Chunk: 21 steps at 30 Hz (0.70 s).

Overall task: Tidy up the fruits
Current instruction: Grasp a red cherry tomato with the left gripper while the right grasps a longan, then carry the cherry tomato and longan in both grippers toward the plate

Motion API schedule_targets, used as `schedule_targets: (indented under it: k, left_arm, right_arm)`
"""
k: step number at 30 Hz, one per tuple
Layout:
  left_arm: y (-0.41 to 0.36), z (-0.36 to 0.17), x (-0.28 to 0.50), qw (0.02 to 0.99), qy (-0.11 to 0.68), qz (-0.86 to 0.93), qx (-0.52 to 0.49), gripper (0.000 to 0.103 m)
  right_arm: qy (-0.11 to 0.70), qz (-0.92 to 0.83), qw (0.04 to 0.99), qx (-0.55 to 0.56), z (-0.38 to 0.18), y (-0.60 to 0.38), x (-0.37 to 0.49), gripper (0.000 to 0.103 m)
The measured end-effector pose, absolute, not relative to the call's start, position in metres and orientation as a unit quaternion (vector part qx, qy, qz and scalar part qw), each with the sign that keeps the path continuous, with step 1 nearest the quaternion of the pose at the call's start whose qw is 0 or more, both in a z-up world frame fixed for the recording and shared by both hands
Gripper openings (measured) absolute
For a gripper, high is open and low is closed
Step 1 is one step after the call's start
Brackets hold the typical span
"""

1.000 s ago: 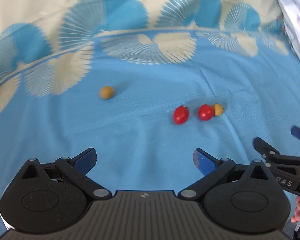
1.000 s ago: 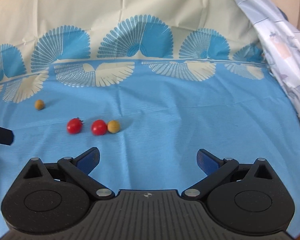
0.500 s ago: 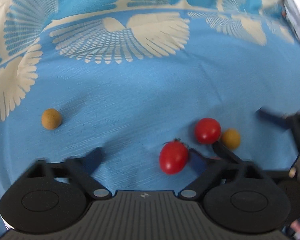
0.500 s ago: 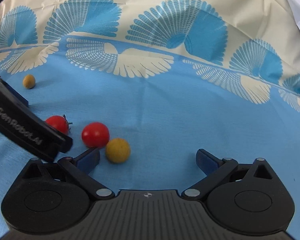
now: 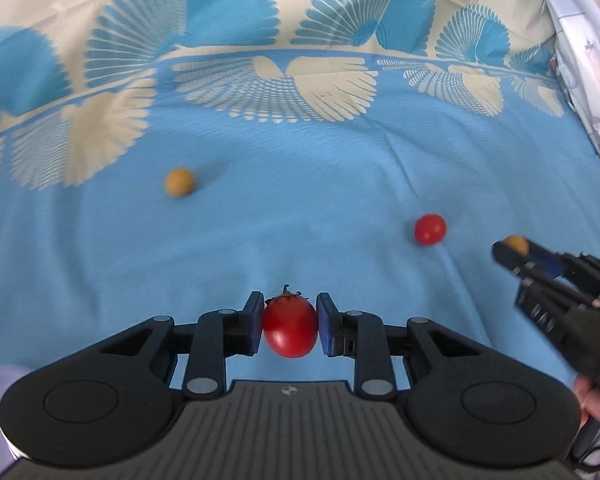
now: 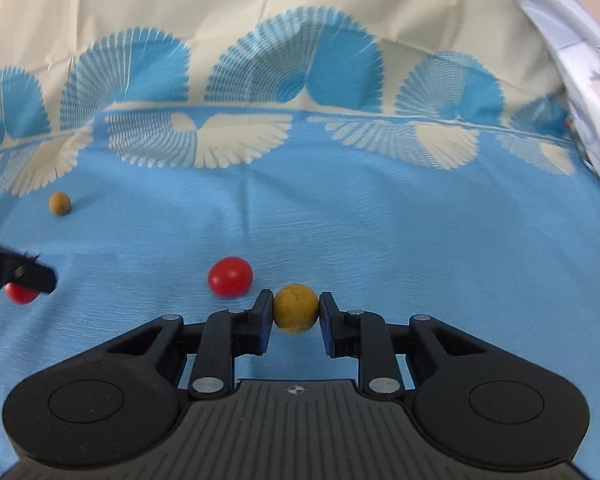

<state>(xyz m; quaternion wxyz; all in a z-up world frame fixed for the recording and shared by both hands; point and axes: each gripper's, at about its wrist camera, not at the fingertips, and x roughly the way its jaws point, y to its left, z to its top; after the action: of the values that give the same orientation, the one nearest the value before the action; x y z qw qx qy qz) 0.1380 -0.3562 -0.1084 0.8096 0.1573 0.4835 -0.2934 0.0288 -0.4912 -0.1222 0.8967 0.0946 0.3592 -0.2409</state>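
Between left jaws, stemmed tomato (image 5: 289, 330)

No words, brand names, labels or numbers can be read anywhere in either view. The only sign is a small round crosshair emblem (image 5: 288, 391) moulded into the ribbed grey housing of the left claw, at about 6 o'clock in the left wrist view. A matching crosshair emblem (image 6: 295, 390) sits on the housing of the right claw at 6 o'clock in the right wrist view. Pale marks on the black bar at 9 o'clock there are too blurred to make out.
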Motion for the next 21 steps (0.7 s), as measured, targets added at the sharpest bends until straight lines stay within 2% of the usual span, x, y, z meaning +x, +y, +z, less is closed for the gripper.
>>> schedule_targets:
  k: [10, 21]
  left_arm:
    - [-0.23, -0.028, 0.06, 0.827, 0.492, -0.245, 0.121, 0.031]
    - [-0.08, 0.014, -0.017, 0.855, 0.485, -0.164, 0.081, 0.031]
  right_arm:
    - [0.31, -0.183, 0.926, 0.114, -0.027, -0.403, -0.05, 0.026]
    - [0.33, -0.011, 0.937, 0.113, 0.035, -0.246, -0.088, 0.026]
